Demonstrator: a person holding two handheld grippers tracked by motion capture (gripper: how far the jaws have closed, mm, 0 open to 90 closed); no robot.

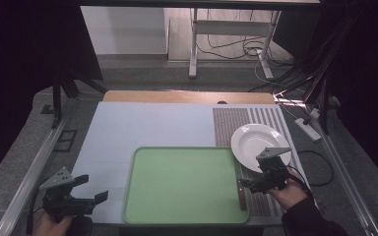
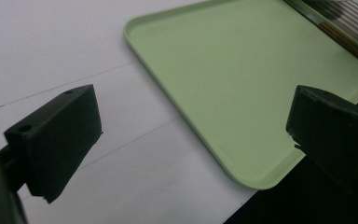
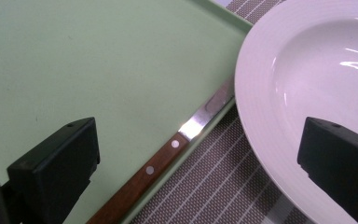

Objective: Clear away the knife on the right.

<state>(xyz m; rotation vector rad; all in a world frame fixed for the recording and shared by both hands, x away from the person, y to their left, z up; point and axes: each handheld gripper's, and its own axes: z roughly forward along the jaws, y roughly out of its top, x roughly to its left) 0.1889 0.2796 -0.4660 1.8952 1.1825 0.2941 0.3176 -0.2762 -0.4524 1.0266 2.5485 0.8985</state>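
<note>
L gripper (image 1: 92,189) jaws wide apart, empty, over mat w/ tray (image 1: 142,196) corner below | R gripper (image 1: 246,184) gaped, empty, over knife (image 3: 154,166) | knife on tray's R rim, blade prob. under plate (image 1: 248,142) edge

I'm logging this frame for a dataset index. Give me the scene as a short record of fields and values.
surface: table with pale blue mat and striped placemat at its right
tray: green tray, nothing in its middle
plate: white plate on the striped placemat, past the tray's right far corner
knife: wooden-handled knife along the tray's right edge, blade toward the plate
left gripper: open, near the tray's left edge
right gripper: open, above the knife handle
</note>
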